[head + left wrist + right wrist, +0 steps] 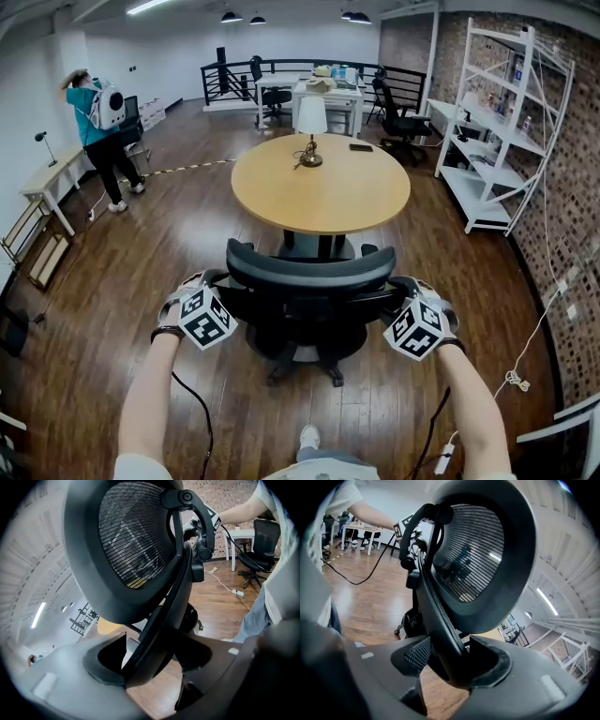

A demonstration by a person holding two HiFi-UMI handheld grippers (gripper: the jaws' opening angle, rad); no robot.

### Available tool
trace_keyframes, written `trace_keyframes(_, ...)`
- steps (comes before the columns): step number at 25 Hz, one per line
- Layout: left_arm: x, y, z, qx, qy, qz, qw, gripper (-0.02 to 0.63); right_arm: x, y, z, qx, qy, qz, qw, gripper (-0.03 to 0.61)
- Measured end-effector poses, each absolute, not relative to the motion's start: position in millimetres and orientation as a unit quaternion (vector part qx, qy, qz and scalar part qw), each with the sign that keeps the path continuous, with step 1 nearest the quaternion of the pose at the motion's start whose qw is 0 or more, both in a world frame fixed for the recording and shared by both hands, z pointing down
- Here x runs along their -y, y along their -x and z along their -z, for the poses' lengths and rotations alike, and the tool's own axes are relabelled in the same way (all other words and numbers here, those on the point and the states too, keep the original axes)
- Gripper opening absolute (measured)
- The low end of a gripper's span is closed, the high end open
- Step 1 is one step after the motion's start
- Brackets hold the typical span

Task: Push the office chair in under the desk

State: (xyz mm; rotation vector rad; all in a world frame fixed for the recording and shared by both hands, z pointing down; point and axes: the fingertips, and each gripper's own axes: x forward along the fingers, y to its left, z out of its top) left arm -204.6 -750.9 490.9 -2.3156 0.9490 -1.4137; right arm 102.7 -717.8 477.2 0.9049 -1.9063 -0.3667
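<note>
Jaws of left gripper (223, 287) and right gripper (396, 292) clamped the office chair (309, 274) at its stiff backrest edges; probably heavy, free-rolling.

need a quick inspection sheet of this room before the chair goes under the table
surface: dark wood floor; round table on a central pedestal.
job's things: office chair faces the table, its back toward the person; the seat looks not yet tucked under.
clutter: lamp and a small dark flat thing on the table.
grippers: left gripper and right gripper are each shut on a side edge of the chair's back.
cables: black lead trails from the left gripper; white cable on the floor at right.
surroundings: person at far left, white shelves at right, desks behind.
</note>
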Motion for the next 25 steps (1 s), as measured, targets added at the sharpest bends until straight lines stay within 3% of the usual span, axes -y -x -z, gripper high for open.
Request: trace_keyframes(25, 816.6, 207.8, -488.2, -0.332, 0.795, 0.491, 0.128, 0.336, 786.2, -99.9, -472.9, 0.784, -0.363, 0.158, 0.478, 0.253)
